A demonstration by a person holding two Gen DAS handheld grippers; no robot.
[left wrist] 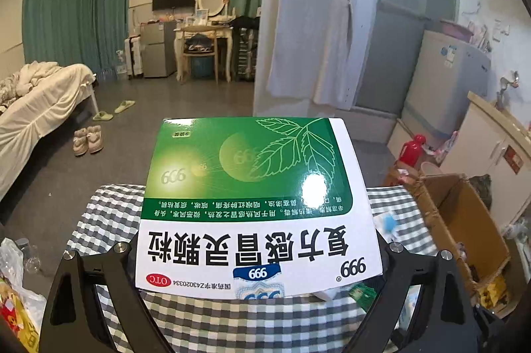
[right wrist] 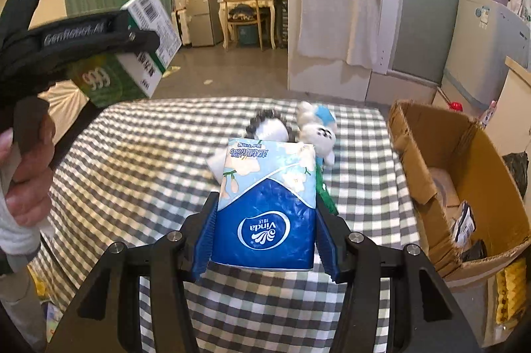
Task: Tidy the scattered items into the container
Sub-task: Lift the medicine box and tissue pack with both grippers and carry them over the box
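Observation:
A green and white medicine box [left wrist: 252, 207] fills the left wrist view, clamped flat between the jaws of my left gripper [left wrist: 259, 253] above the checked table. The same medicine box [right wrist: 146, 41] shows at upper left of the right wrist view, held up by the left gripper [right wrist: 132, 37] in a person's hand. My right gripper [right wrist: 265, 220] is shut on a blue Vinda tissue pack [right wrist: 265, 207], its blue pads [right wrist: 205, 236] pressing both sides. Behind the pack lie a white plush toy [right wrist: 318, 130] and a grey-frilled white item [right wrist: 268, 127]. The cardboard box [right wrist: 478, 160] stands open at the right.
The checked tablecloth [right wrist: 132, 160] covers the table; its right edge meets the cardboard box [left wrist: 464, 213], which holds a few things. A plastic bag with packets [left wrist: 16, 296] sits at lower left. Bed, shoes and a dresser lie beyond on the floor.

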